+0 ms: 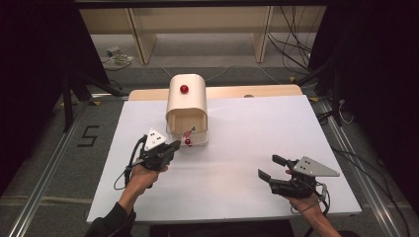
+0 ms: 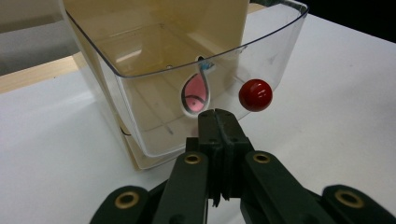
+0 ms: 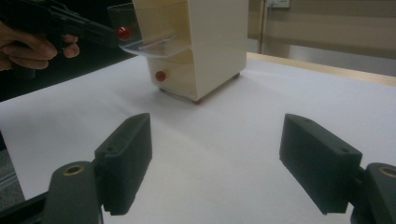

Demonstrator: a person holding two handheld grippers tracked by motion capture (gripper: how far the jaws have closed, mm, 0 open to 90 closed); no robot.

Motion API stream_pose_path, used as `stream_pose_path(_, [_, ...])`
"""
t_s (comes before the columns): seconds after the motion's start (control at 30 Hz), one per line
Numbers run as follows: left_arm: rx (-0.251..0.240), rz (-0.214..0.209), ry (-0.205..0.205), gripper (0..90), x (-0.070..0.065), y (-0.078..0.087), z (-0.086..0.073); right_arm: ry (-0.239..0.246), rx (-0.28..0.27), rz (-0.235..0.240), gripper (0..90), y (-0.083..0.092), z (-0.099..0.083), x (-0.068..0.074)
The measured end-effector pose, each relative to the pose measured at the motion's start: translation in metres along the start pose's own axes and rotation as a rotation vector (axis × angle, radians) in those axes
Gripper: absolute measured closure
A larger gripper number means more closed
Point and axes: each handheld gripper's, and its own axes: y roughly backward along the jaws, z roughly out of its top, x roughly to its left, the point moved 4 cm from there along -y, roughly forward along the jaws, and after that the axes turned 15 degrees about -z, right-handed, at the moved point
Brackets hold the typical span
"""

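Item: cream storage box [image 1: 186,98] with a clear pull-out drawer [image 2: 187,88], red knob [image 2: 255,94] on its front. Location: tabletop [image 1: 237,173], about 12 o'clock of centre. Drawer drawn out, long axis pointing toward 6 o'clock. Likely light, stiff, slick plastic; take by the knob. Left tool [image 2: 217,115] closed, empty, just short of the drawer front. Right tool [image 3: 215,163] open, empty, at 4 o'clock.

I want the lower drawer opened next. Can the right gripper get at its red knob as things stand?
Probably yes: the right gripper is open, and bare table lies between it and the lower red knob.
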Motion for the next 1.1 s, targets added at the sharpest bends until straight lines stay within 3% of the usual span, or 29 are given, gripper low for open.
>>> stream_pose_path(1.1, [-0.006,0.0,-0.007,88.7,0.0021,-0.0022,0.0031,0.001,-0.001,0.001,26.2,-0.0003,-0.0001,0.0003])
